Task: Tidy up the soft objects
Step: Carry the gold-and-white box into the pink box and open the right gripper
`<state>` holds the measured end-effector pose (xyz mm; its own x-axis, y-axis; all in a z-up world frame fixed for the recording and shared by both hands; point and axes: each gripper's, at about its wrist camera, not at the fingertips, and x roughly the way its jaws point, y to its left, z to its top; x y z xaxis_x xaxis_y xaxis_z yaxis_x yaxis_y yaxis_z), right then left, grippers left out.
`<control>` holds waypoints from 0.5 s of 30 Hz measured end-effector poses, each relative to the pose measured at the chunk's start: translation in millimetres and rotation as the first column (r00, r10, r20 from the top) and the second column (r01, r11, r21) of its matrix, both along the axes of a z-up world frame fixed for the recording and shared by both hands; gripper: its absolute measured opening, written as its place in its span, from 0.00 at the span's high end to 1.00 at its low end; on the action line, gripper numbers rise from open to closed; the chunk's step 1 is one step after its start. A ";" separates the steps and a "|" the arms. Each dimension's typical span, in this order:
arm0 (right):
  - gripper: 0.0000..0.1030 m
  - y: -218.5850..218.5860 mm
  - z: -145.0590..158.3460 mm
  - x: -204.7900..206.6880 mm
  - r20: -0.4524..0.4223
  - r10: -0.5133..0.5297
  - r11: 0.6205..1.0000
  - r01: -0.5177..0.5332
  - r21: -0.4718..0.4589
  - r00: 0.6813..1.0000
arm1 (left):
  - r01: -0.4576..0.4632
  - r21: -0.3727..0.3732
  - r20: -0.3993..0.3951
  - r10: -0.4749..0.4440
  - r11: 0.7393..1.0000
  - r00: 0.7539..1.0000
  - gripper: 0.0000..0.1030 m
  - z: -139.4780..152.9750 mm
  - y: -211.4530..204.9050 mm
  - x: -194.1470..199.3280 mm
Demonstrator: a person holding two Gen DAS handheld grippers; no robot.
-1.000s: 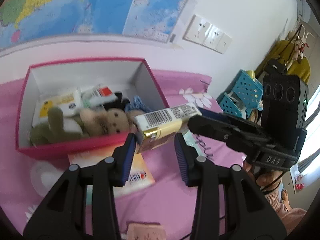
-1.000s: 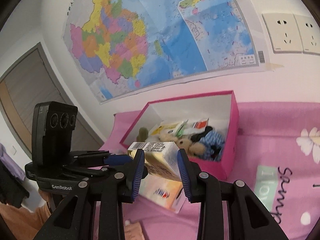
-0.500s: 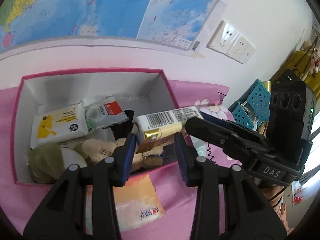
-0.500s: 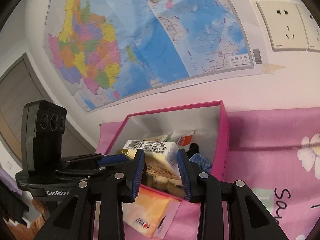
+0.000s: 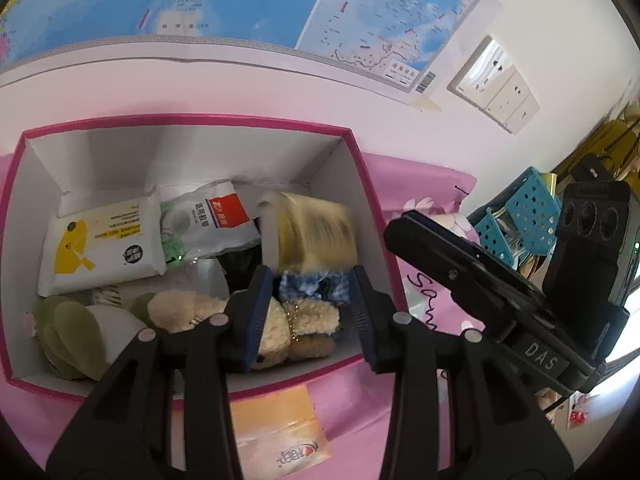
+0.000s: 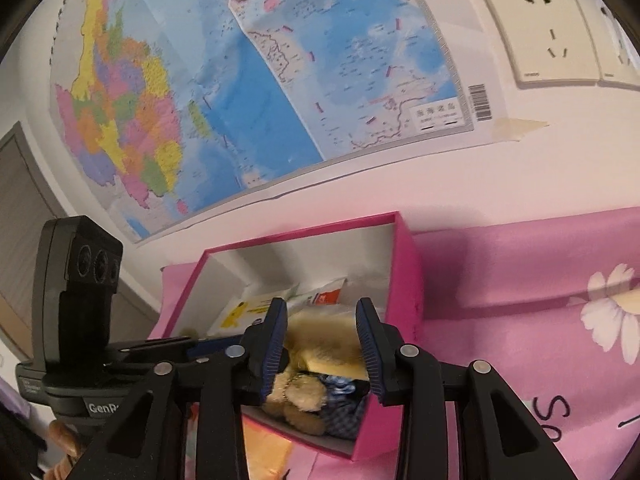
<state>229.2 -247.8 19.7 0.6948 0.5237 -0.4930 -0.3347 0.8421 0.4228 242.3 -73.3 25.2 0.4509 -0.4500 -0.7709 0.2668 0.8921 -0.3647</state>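
A pink box (image 5: 372,184) with white inside walls sits on the pink bedsheet, also in the right wrist view (image 6: 408,264). A gold and white tissue pack (image 5: 308,236), motion-blurred, is loose inside the box over a teddy bear in a blue checked shirt (image 5: 296,320); the pack also shows in the right wrist view (image 6: 324,340). My left gripper (image 5: 312,280) is open and empty above the box. My right gripper (image 6: 322,320) is open and empty, just behind the pack. The box also holds a white and yellow wipes pack (image 5: 104,244), a white pouch (image 5: 212,220) and a green plush (image 5: 68,332).
An orange tissue pack (image 5: 280,436) lies on the sheet in front of the box. A blue perforated basket (image 5: 520,216) stands to the right. A map (image 6: 240,80) and wall sockets (image 6: 548,24) are on the wall behind.
Both grippers moved forward over the box with the tissue pack between them, then opened. The pack has left their hold and now drops into the box.
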 end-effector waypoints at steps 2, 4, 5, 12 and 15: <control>0.63 0.1 -0.6 -4.1 0.011 0.001 1.000 -0.001 -0.014 1.000 | 0.001 0.008 0.007 -0.001 1.000 1.000 0.60 -0.8 1.6 -3.4; 0.63 2.0 -2.0 -8.6 0.017 0.008 0.999 -0.007 -0.037 1.000 | 0.009 0.016 0.020 -0.009 1.000 1.000 0.60 0.0 2.7 -8.8; 0.63 3.1 -2.6 -10.4 0.017 0.015 0.999 -0.014 -0.044 1.000 | 0.013 0.019 0.027 -0.014 1.000 1.000 0.60 0.5 3.1 -11.1; 0.63 5.1 -5.5 -35.3 0.024 0.070 0.997 -0.069 -0.043 0.997 | 0.068 0.027 0.127 -0.071 0.997 0.989 0.60 21.0 14.2 -54.3; 0.62 6.5 -4.9 -50.9 0.025 0.104 0.994 -0.103 -0.036 0.994 | 0.099 0.033 0.180 -0.104 0.995 0.978 0.60 32.3 20.3 -82.2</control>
<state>178.3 -241.3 14.8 0.6511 0.5764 -0.4938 -0.4317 0.8164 0.3836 160.2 -53.0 57.4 0.5371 -0.4829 -0.6916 0.4160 0.8649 -0.2809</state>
